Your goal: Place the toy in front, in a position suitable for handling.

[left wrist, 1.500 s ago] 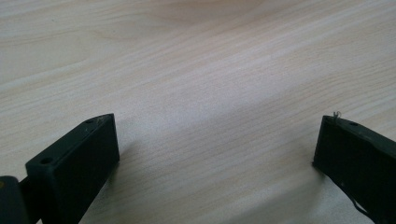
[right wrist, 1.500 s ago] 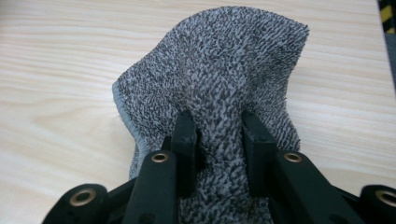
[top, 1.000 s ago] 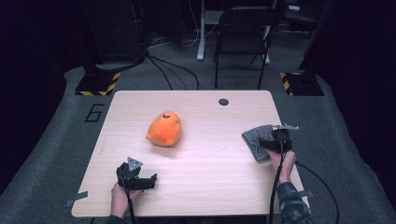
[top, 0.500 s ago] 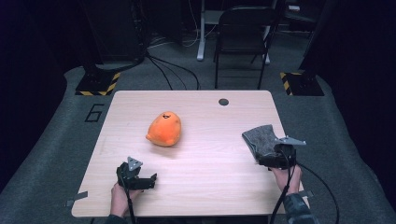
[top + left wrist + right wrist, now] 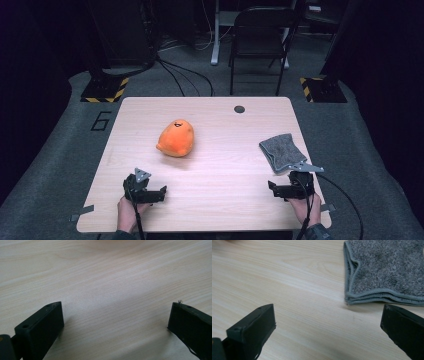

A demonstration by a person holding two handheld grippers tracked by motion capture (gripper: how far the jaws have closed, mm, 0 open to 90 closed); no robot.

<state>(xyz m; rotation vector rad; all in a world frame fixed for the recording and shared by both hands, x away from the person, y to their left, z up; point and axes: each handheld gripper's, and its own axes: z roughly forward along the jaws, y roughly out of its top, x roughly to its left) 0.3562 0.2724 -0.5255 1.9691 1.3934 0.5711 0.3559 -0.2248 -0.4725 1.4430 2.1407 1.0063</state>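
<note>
While leaving the folded grey cloth (image 5: 281, 151) lying flat on the wooden table (image 5: 225, 212), pulling the right gripper (image 5: 286, 188) back from it toward the person's side. Seeing the cloth's stacked, hemmed edges (image 5: 387, 272) in the right gripper view, just beyond the jaws and to their right, touching neither one. Having just been opening those jaws, now holding them spread wide with only bare wood between them, gripping nothing.

Comparing with a second ago: then hovering over the near corner of the cloth, now sitting just short of its near edge, clear of the fabric. Reading this as a release already made, with the cloth probably set down where wanted. Possibly also lining up a fresh grip on it; not possible to say which.

Keeping the left gripper (image 5: 145, 190) parked well to the left of the cloth and a little nearer the person. Holding its jaws likewise wide apart over bare wood in the left gripper view (image 5: 115, 315), empty, and not shifting from its earlier spot.

Noting the orange plush toy (image 5: 176, 138) lying well left of the cloth and slightly farther back, untouched and in the same place as before. Spotting a small dark round cap (image 5: 239, 109) set in the tabletop farther back than the cloth, and a chair (image 5: 260, 30) standing beyond that, off the table.
</note>
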